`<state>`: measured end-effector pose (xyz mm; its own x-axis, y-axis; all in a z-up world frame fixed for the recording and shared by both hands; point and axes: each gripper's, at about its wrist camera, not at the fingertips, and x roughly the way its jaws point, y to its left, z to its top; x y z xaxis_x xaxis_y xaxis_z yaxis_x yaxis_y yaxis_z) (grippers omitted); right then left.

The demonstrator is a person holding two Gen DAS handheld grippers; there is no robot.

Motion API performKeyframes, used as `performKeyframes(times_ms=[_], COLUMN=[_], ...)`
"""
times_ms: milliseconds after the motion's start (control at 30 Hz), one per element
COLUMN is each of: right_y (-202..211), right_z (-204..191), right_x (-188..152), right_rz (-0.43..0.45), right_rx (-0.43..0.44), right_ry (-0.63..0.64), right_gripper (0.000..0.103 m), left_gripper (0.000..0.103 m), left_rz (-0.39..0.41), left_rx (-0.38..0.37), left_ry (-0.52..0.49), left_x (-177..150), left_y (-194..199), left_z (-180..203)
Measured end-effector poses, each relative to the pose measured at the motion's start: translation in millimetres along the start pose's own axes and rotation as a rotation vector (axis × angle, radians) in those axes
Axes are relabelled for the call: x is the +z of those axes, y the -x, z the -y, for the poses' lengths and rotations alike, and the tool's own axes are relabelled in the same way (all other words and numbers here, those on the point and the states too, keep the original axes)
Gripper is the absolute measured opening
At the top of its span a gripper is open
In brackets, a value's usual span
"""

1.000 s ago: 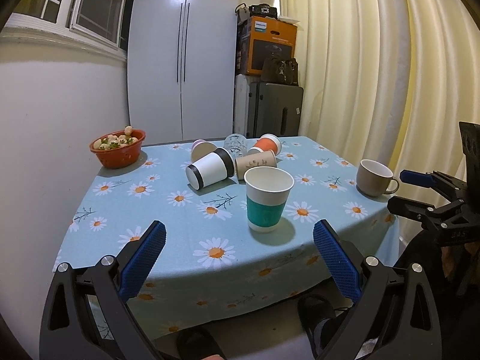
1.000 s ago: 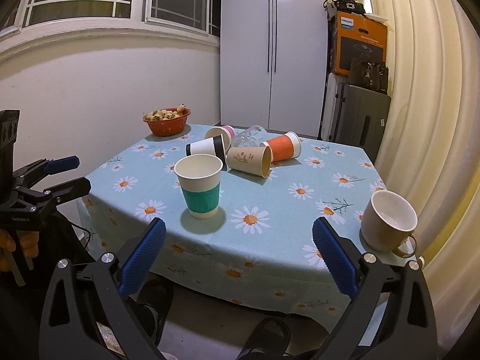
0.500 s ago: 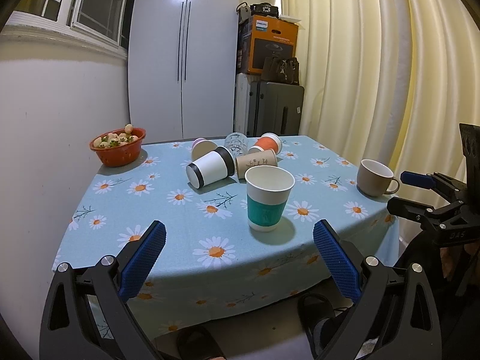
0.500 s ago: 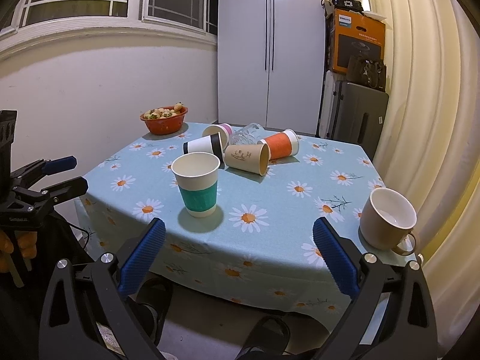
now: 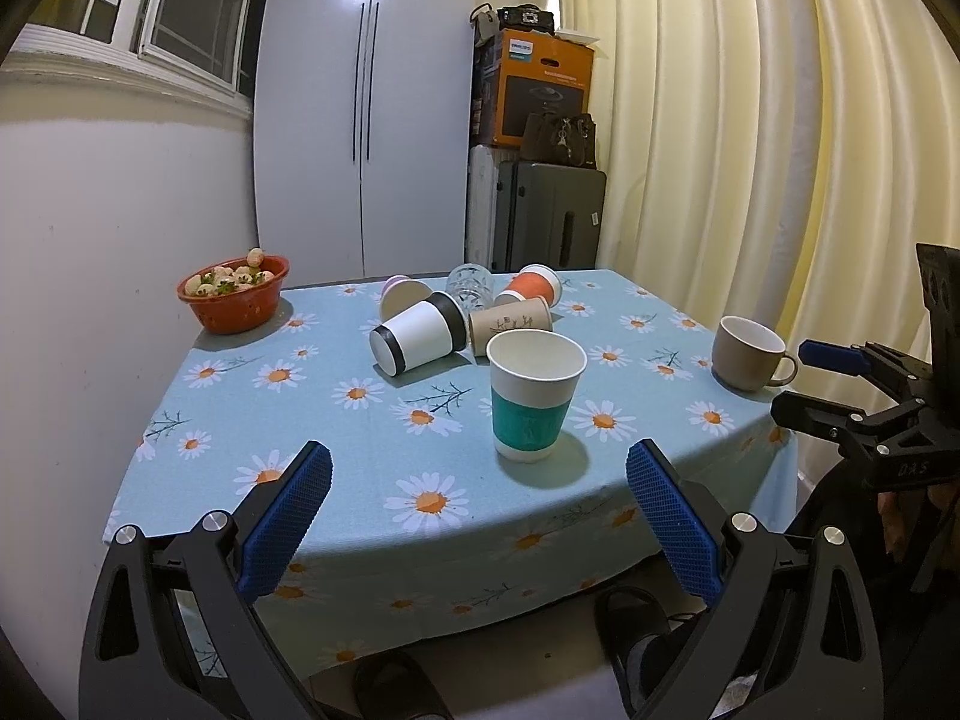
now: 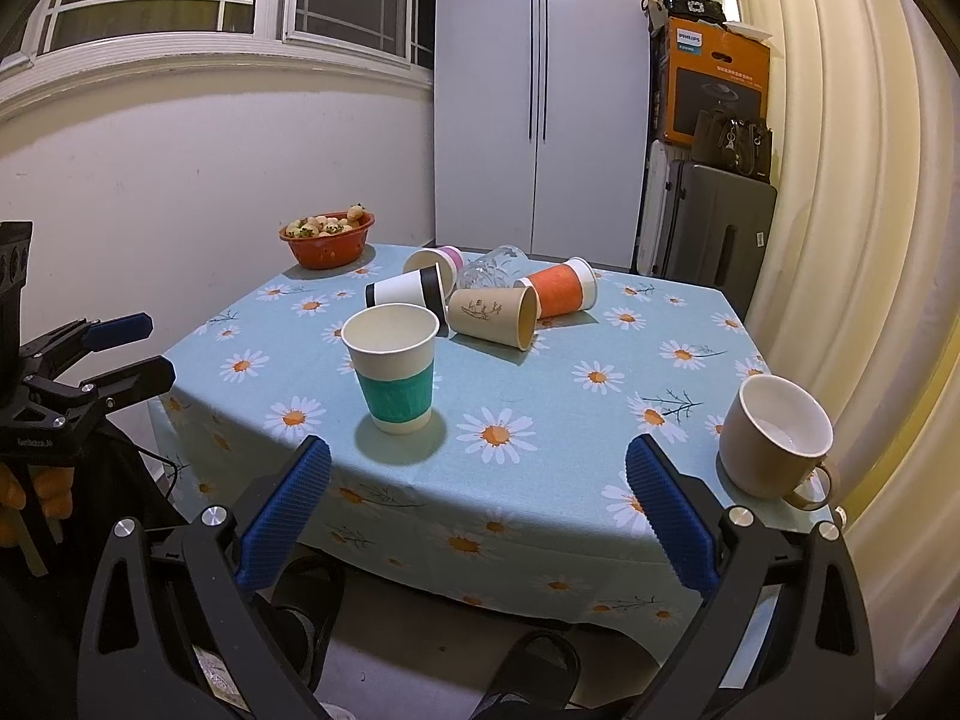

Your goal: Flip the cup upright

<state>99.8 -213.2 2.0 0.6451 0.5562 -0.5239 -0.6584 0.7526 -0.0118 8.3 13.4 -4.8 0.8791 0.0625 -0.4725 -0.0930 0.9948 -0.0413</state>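
A white and teal paper cup stands upright near the table's front. Behind it several cups lie on their sides: a white and black one, a kraft one, an orange one, a pink one and a clear glass. My left gripper is open and empty, back from the table's front edge. My right gripper is open and empty, also off the front edge.
A beige mug stands upright at the table's right edge. An orange bowl of food sits at the far left corner. The daisy tablecloth covers the table. Curtain, suitcase and cupboard stand behind.
Both grippers have drifted slightly; the right view has shifted a little to the right. The cups have not moved.
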Motion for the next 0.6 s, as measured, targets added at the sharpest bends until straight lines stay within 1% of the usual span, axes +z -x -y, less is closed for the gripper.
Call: performKeyframes(times_ms=[200, 600], right_y=[0.0, -0.1], right_z=[0.4, 0.9], right_x=[0.1, -0.1], right_rz=[0.0, -0.002], right_rx=[0.001, 0.001], right_ry=[0.0, 0.001], right_gripper=[0.098, 0.098], left_gripper=[0.096, 0.096], left_rz=[-0.002, 0.0], left_rx=[0.003, -0.016], left_ry=[-0.003, 0.005], left_x=[0.9, 1.5], left_y=[-0.3, -0.9], left_z=[0.2, 0.7])
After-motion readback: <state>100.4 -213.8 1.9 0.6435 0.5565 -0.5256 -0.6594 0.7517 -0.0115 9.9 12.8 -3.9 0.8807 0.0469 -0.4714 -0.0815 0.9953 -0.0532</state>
